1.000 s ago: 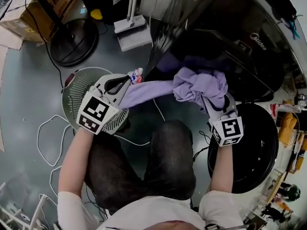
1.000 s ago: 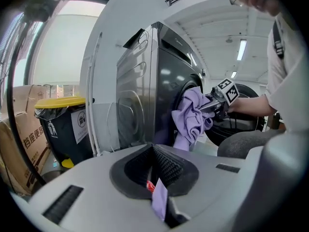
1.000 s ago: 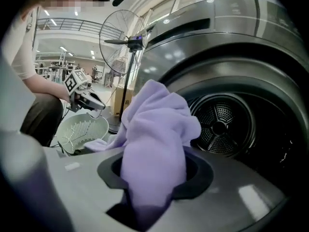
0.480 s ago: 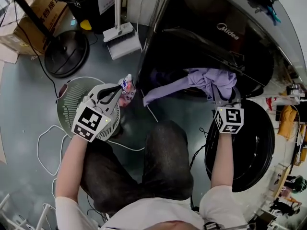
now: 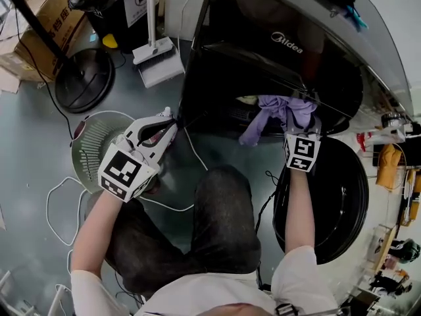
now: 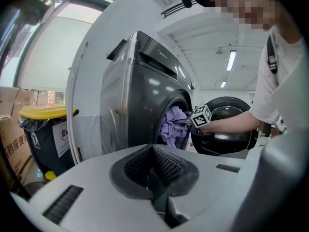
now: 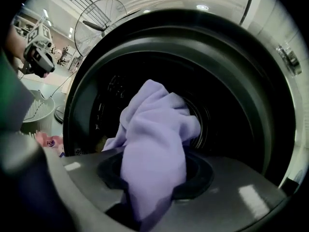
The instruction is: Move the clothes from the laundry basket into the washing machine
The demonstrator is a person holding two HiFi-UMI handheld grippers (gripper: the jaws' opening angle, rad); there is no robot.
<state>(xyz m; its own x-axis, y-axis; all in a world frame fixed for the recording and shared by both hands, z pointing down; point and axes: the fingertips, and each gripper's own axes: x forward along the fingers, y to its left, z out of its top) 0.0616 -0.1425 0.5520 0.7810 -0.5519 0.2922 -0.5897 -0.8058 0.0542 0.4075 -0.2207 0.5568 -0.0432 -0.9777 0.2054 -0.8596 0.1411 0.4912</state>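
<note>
Right gripper (image 5: 295, 120) pinched a lilac cloth (image 5: 279, 109), jaws clamped on a bunched fold. The cloth sat at the mouth of the washer (image 5: 276, 41), piled on the lower rim of the opening; one tail hung down outside, the rest reached toward the dark drum (image 7: 231, 105). The round door (image 5: 335, 196) stood swung open just beside the right forearm. Left gripper (image 5: 170, 118) had its jaws pressed together with nothing between them. It hung over the near edge of the basket (image 5: 89, 147), well apart from the cloth, and pointed toward the washer. The basket stood on the grey floor left of the washer, white cable (image 5: 56, 199) looped near it.
</note>
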